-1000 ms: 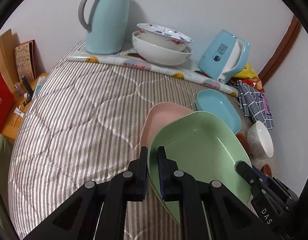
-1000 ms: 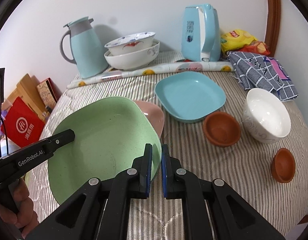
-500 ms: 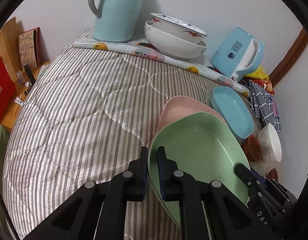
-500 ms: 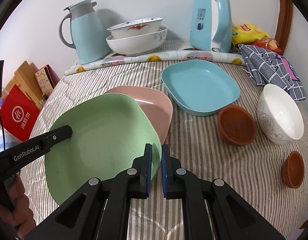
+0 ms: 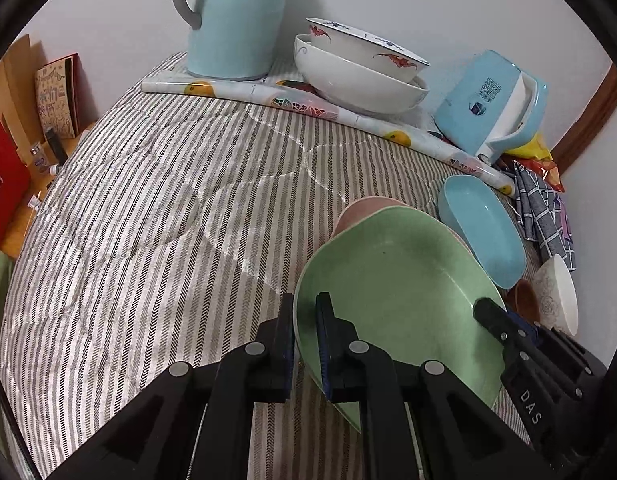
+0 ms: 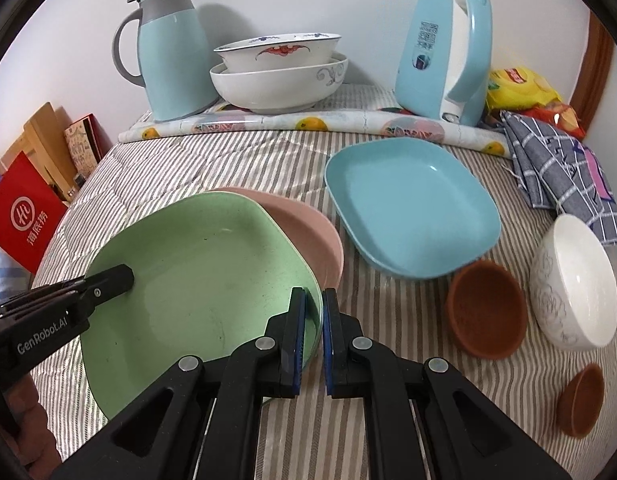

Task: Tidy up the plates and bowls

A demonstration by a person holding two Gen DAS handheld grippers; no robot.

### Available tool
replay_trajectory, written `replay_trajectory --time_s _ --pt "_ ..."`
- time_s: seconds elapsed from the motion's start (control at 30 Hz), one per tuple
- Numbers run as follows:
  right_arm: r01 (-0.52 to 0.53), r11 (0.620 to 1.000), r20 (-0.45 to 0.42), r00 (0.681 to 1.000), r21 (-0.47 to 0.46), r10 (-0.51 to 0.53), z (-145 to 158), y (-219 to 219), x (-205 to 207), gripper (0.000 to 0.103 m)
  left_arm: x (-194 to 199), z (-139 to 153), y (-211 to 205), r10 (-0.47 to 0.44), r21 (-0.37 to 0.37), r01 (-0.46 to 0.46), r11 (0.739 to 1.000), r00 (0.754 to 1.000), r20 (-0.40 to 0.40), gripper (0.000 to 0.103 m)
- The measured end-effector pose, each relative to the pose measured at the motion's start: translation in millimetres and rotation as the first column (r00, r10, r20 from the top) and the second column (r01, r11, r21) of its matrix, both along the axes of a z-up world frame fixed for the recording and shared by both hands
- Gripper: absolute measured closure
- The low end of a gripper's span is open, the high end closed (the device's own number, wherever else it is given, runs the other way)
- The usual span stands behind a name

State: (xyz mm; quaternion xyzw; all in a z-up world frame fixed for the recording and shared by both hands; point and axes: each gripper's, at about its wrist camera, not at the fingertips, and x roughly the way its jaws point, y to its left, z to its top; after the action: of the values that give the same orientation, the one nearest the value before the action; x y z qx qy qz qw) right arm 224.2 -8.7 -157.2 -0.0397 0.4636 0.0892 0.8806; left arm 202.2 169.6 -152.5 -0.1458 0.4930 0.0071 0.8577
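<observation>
A green plate (image 6: 196, 276) is held over a pink plate (image 6: 308, 232) on the striped table. My left gripper (image 5: 306, 312) is shut on the green plate's left rim (image 5: 392, 280). My right gripper (image 6: 314, 308) is shut on its right rim. The pink plate (image 5: 360, 210) shows only as an edge beyond the green one. A blue plate (image 6: 408, 204) lies to the right. Two brown bowls (image 6: 484, 312) (image 6: 580, 400) and a white bowl (image 6: 572, 280) stand at the right. Two stacked white bowls (image 6: 276, 76) stand at the back.
A light blue jug (image 6: 172, 52) and a blue kettle (image 6: 444, 52) stand at the back on a rolled patterned mat (image 6: 308, 124). A checked cloth (image 6: 560, 164) and snack bags (image 6: 520, 88) lie at the back right. Boxes and a red bag (image 6: 24, 216) stand beside the table's left edge.
Both grippers have carried the green plate forward and right, further over the pink plate, so less of the pink plate shows. Both stay shut on the rim.
</observation>
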Motion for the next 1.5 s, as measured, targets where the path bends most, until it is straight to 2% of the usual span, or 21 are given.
replay_trajectory --time_s 0.43,0.6,0.8,0.83,0.87,0.9,0.93,1.0,1.1,1.2,1.27,1.33,1.47,1.5 --pt "-0.082 0.996 0.04 0.996 -0.04 0.084 1 6 30 0.093 10 -2 -2 0.0 0.0 0.0 1.0 1.0 -0.004 0.089" --pt "-0.095 0.994 0.051 0.994 -0.047 0.097 0 5 34 0.093 11 -4 -5 -0.019 -0.023 0.019 1.0 1.0 -0.014 0.089" --pt "-0.107 0.992 0.071 0.991 -0.071 0.112 -1 6 37 0.091 8 -5 -10 -0.028 -0.001 0.028 1.0 0.999 -0.021 0.088" --pt "-0.113 0.991 0.074 0.99 -0.074 0.118 0 6 37 0.087 7 -5 -11 -0.032 -0.004 0.032 0.999 0.999 -0.022 0.086" --pt "-0.117 0.991 0.074 0.99 -0.072 0.122 1 6 36 0.084 6 -4 -11 -0.036 -0.009 0.035 0.999 0.999 -0.023 0.08" --pt "-0.119 0.991 0.079 0.989 -0.064 0.124 3 5 34 0.075 4 -3 -11 -0.037 -0.012 0.037 0.999 0.999 -0.025 0.073" --pt "-0.113 0.992 0.09 0.989 -0.06 0.118 5 3 33 0.067 3 -2 -11 -0.036 -0.004 0.036 0.999 0.999 -0.027 0.072" --pt "-0.098 0.994 0.112 0.988 -0.056 0.104 11 0 29 0.062 -1 1 -13 -0.038 0.021 0.039 0.999 0.999 -0.025 0.071" --pt "-0.079 0.996 0.132 0.988 -0.029 0.082 21 -8 21 0.06 -7 4 -12 -0.037 0.019 0.037 0.999 0.999 -0.029 0.071" --pt "-0.053 0.999 0.135 0.989 -0.003 0.053 29 -17 11 0.049 -13 10 -13 -0.035 0.029 0.035 0.999 0.999 -0.025 0.071" --pt "-0.037 0.999 0.144 0.989 0.002 0.036 34 -23 3 0.046 -18 15 -13 -0.032 0.032 0.032 0.999 0.999 -0.014 0.07" --pt "-0.012 1.0 0.15 0.989 0.013 0.01 40 -32 -8 0.037 -22 22 -15 -0.033 0.036 0.033 0.999 0.999 -0.002 0.07" --pt "0.035 0.999 0.168 0.985 0.033 -0.04 52 -52 -25 0.034 -32 41 -25 -0.048 0.058 0.046 0.997 0.998 0.031 0.069" --pt "0.047 0.998 0.173 0.984 0.029 -0.051 54 -57 -30 0.032 -34 45 -28 -0.051 0.061 0.048 0.997 0.998 0.04 0.066"
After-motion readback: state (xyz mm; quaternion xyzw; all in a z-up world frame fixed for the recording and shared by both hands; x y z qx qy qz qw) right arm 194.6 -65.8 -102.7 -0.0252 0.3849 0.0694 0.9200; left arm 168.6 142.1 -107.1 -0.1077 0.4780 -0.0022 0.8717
